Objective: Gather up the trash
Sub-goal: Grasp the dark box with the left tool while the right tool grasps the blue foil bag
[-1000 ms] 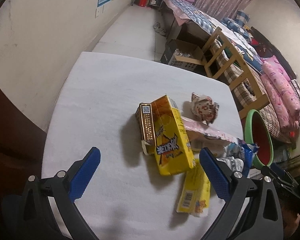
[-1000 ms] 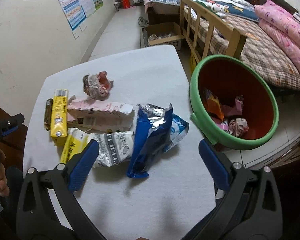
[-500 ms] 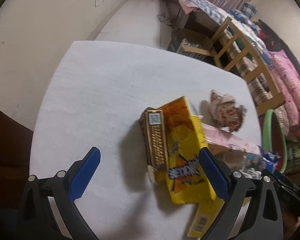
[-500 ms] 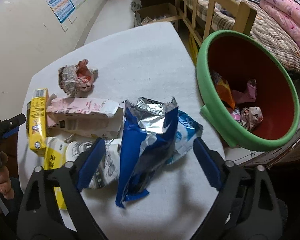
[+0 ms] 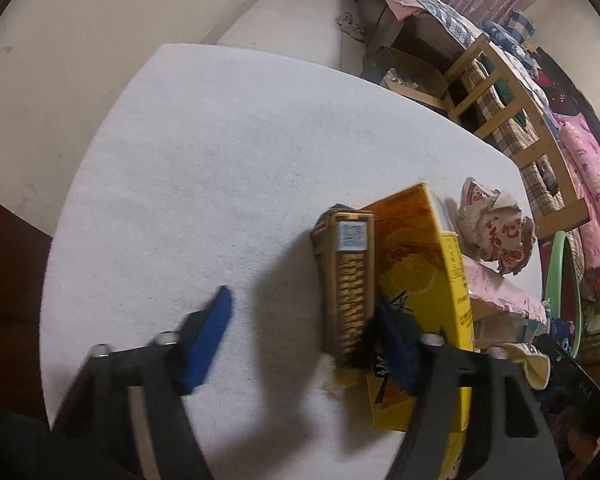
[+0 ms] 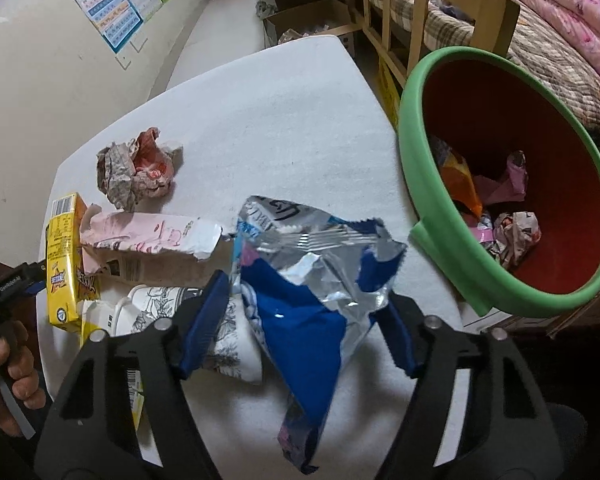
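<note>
On the white table (image 5: 220, 160), a slim brown-and-gold box (image 5: 348, 288) leans against a yellow drink carton (image 5: 420, 280). My left gripper (image 5: 302, 304) is low over them with its jaws closing. Its right finger sits in the seam between box and carton, and its left finger is still apart from the box. In the right wrist view a blue and silver snack bag (image 6: 312, 292) lies between the closing jaws of my right gripper (image 6: 304, 292). The pads are at the bag's edges without squeezing it. The green basin (image 6: 416, 128) with a red inside holds several wrappers.
A crumpled paper ball (image 6: 136, 172), a torn pink carton (image 6: 148, 240), a printed white cup (image 6: 224, 336) and the yellow carton (image 6: 62, 256) lie left of the bag. A person's hand (image 6: 4, 368) holds the left gripper. A wooden bed frame (image 6: 496, 4) stands behind the basin.
Both grippers have sunk toward the table and their jaws have narrowed. The left one now straddles the brown box, and the right one has closed in around the blue bag.
</note>
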### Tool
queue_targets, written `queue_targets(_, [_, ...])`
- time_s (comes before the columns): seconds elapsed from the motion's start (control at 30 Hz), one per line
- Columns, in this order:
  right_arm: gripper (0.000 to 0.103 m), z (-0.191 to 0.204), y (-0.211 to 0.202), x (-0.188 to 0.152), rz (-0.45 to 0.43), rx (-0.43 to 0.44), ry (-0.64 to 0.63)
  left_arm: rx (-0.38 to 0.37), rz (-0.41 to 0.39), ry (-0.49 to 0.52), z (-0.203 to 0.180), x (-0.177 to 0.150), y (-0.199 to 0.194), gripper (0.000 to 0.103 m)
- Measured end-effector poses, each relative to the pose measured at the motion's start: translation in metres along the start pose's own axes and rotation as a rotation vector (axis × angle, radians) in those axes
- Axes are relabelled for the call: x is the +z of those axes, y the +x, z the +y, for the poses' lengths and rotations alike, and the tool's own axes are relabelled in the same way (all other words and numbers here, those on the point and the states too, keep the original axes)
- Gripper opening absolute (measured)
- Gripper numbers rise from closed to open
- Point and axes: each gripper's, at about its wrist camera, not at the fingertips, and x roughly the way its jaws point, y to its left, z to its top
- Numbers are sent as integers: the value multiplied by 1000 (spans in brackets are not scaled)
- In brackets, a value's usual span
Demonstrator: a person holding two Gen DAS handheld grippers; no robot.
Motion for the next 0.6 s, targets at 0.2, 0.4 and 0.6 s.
queue_targets(0.2, [40,-7,-2,1,10,15,25,-23,11,20,-5,-2,1,24])
queue_targets(0.4, [27,-4,-14,2,-7,13,14,-20,-10,25,-4,-5,-11,23])
queue_targets(0.6, [27,1,-38,0,-42,28,7,-17,-36,22,1,-12,-33,22])
